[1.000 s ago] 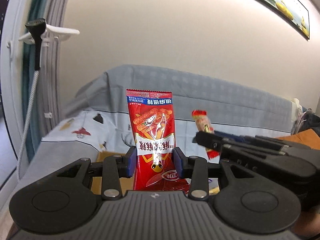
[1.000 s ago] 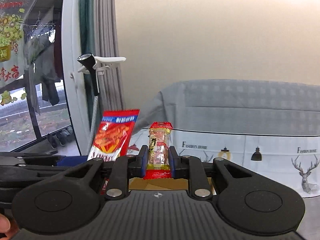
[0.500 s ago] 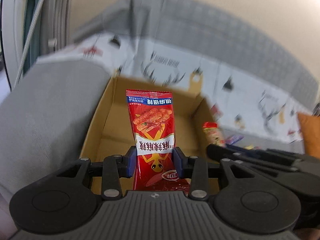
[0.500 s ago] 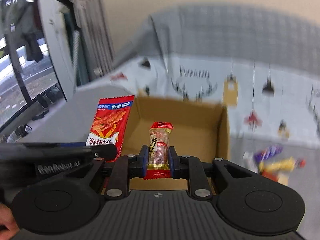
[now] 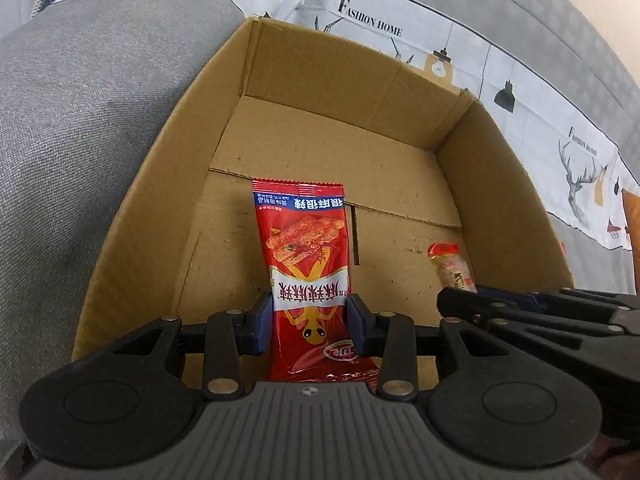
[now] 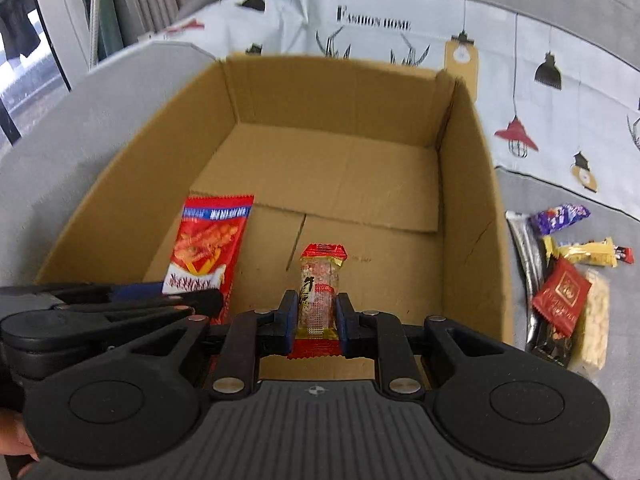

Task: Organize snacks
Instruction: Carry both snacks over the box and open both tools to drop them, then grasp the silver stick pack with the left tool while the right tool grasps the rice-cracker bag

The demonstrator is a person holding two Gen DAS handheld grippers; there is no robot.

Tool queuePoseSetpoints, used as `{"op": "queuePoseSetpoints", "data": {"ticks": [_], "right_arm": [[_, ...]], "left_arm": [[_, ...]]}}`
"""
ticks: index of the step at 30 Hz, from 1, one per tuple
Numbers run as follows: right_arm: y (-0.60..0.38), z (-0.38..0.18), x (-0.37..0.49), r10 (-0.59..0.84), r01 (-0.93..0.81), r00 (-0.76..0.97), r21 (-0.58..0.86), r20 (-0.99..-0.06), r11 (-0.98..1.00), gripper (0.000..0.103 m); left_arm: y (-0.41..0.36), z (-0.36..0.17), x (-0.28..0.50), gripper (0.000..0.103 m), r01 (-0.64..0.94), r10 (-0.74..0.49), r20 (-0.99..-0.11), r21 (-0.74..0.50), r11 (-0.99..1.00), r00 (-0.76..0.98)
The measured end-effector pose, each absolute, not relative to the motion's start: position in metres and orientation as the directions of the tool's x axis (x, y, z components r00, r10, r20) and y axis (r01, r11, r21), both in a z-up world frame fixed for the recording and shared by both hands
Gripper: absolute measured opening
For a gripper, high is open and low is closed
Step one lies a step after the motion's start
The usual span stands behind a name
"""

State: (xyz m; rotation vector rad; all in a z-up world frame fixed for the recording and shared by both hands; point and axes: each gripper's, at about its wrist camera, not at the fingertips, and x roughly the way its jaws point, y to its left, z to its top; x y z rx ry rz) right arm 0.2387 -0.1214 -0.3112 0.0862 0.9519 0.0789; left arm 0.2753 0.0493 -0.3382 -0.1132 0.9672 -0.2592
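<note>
My left gripper [image 5: 310, 326] is shut on a flat red snack packet [image 5: 306, 264] and holds it over the near part of an open cardboard box [image 5: 344, 68]. My right gripper [image 6: 316, 320] is shut on a small clear candy bar with red ends [image 6: 320, 288], held beside it over the same box [image 6: 332, 84]. The red packet also shows in the right wrist view [image 6: 208, 246], and the candy bar in the left wrist view [image 5: 452, 266]. The box floor shows nothing in it.
The box sits on a grey sofa seat [image 5: 80, 120] with a printed cover [image 6: 560, 92] behind. Several loose snacks [image 6: 568, 280] lie on the seat right of the box. A window and curtain [image 6: 100, 8] stand at the far left.
Both grippers have tilted down from facing the wall to looking into the box and have moved closer over it. Each still holds its snack.
</note>
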Motion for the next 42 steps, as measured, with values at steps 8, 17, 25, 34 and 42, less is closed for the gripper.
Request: {"op": "queuePoseSetpoints", "data": {"ticks": [8,17,25,34,42], "right_arm": [[-0.134,-0.311,0.238,0.166,-0.026,0.593,0.188,-0.788,0.982,0.035],[-0.177,-0.268,0.188,0.222,0.014,0.721,0.334,-0.657,0.942,0.095],[-0.232,-0.243,0.125,0.169,0.026,0.806,0.319,-0.568,0.947,0.102],[-0.325,-0.265,0.079,0.096,0.13,0.828,0.355,-0.553,0.926,0.103],[-0.393,-0.302,0.083,0.013,0.216,0.839,0.356,-0.543,0.909,0.094]], "left_arm": [[0.052,-0.326,0.27,0.051,0.174,-0.289,-0.787,-0.231,0.957,0.546],[0.043,-0.255,0.226,0.097,0.126,-0.159,-0.744,-0.101,0.987,0.648],[0.011,-0.219,0.173,0.103,0.189,-0.262,-0.672,-0.181,0.965,0.692],[-0.097,-0.222,0.149,0.103,0.429,-0.42,-0.618,-0.145,0.892,0.665],[-0.197,-0.271,0.182,0.099,0.553,-0.476,-0.65,-0.102,0.827,0.592]]}}
